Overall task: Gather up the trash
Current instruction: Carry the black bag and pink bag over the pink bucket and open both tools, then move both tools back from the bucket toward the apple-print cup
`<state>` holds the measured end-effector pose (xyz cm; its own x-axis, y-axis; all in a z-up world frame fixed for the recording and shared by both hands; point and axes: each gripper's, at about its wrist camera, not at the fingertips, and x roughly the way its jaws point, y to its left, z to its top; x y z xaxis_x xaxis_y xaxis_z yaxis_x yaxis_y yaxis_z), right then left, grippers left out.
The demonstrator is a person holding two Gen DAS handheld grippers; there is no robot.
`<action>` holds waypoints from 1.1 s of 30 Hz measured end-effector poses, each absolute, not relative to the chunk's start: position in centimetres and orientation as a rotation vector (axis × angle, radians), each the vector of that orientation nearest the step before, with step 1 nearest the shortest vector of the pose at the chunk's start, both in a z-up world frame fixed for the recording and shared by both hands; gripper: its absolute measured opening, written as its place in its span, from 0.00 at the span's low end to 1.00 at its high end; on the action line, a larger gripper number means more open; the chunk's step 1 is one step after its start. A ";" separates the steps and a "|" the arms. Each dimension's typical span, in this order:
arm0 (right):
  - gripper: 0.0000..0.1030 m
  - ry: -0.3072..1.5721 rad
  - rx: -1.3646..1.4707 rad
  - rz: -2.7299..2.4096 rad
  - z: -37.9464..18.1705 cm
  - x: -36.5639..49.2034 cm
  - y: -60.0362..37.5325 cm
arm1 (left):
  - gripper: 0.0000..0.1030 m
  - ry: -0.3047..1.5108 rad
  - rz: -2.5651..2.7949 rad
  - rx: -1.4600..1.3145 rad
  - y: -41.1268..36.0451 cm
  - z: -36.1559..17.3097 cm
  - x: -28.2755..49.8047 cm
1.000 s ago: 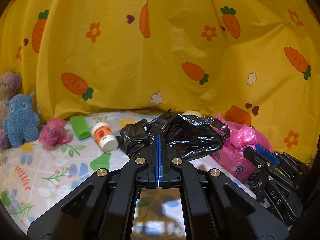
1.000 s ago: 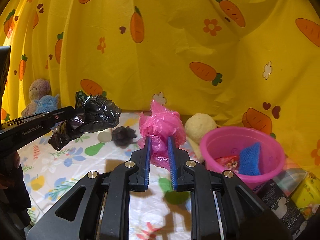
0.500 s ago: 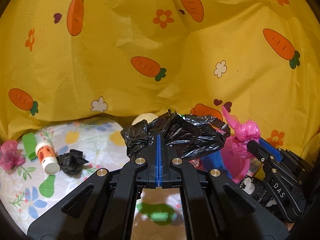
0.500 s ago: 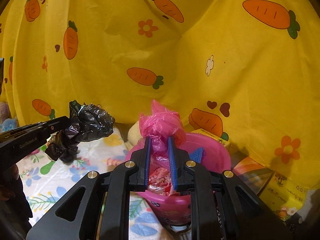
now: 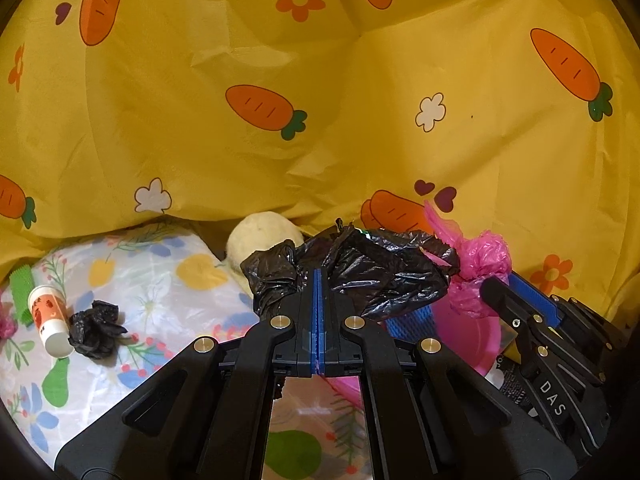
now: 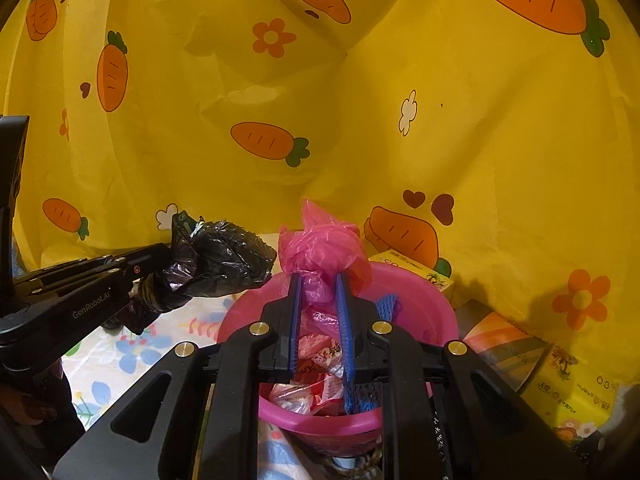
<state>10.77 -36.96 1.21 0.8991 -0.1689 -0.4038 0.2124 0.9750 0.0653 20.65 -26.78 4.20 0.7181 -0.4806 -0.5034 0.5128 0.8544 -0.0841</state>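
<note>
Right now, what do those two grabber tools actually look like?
Each hand-held gripper is matte black, with angular arms, brass-coloured screw heads and two flat blue-padded fingers. The left hand-held gripper carries white "GenRobot.AI" lettering; the right hand-held gripper shows "DAS".

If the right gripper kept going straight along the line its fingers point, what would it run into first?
The right gripper, shut on the crumpled pink plastic bag, points over the pink basin. Straight on, it would probably meet the basin's far rim or the yellow carrot-print cloth behind; depth is unclear.

You get warm, fairly bright, sharp pictures, with dark fisheye corners, bent edges and soft shadows on the yellow cloth (image 6: 400, 160).
</note>
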 end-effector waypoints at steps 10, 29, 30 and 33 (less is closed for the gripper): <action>0.19 0.440 0.112 -0.216 0.4 12.0 -37.9 | 0.00 0.577 -0.570 0.060 -28.1 2.5 21.9; 0.47 0.471 0.139 -0.228 -1.0 12.5 -39.4 | 0.55 0.597 -0.616 0.024 -27.9 0.7 22.2; 0.49 0.471 0.140 -0.228 -1.0 12.5 -39.4 | 0.66 0.587 -0.603 0.015 -27.4 0.8 22.1; 0.63 0.467 0.140 -0.231 -1.0 12.1 -39.1 | 0.81 0.575 -0.557 -0.003 -25.7 1.1 21.8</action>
<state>12.13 -39.12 -0.99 0.8676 -0.1881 -0.4603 0.2518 0.9644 0.0804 21.80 -25.75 1.14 0.6960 -0.5004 -0.5150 0.4985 0.8529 -0.1550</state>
